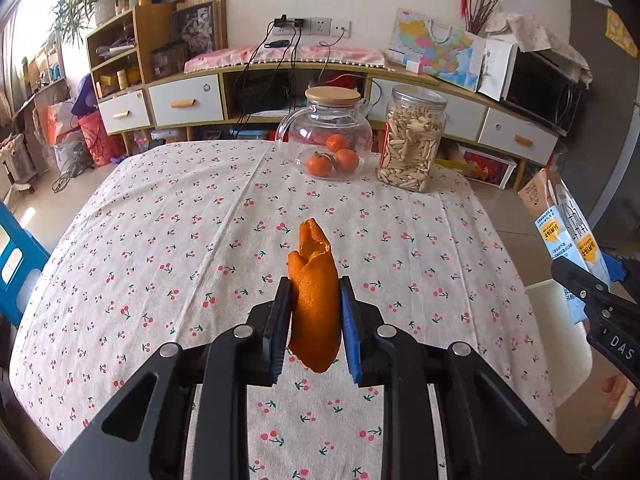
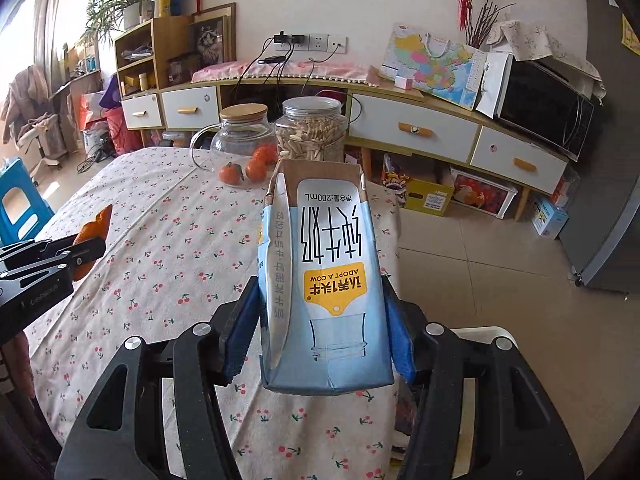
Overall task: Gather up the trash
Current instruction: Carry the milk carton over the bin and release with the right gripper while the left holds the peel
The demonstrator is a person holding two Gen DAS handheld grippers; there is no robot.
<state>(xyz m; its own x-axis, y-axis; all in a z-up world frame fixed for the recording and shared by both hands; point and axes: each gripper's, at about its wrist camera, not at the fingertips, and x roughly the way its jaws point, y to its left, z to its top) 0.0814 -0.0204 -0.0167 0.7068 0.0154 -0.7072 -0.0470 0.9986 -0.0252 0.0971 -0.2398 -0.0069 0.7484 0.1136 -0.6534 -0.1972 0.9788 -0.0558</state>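
My left gripper [image 1: 314,292] is shut on a piece of orange peel [image 1: 312,300] and holds it above the cherry-print tablecloth [image 1: 160,240]. The peel stands upright between the blue pads. My right gripper [image 2: 322,296] is shut on a light-blue milk carton [image 2: 324,280], held upside down with its open end pointing away, over the table's right edge. The carton [image 1: 568,224] and right gripper [image 1: 592,300] show at the right of the left wrist view. The peel [image 2: 94,232] and left gripper [image 2: 76,256] show at the left of the right wrist view.
A glass teapot [image 1: 328,128] with a wooden lid, three tangerines [image 1: 332,158] on a glass dish and a jar of seeds [image 1: 412,140] stand at the table's far side. A white bin [image 1: 560,340] stands beside the table's right edge. A blue stool [image 1: 16,256] stands at left.
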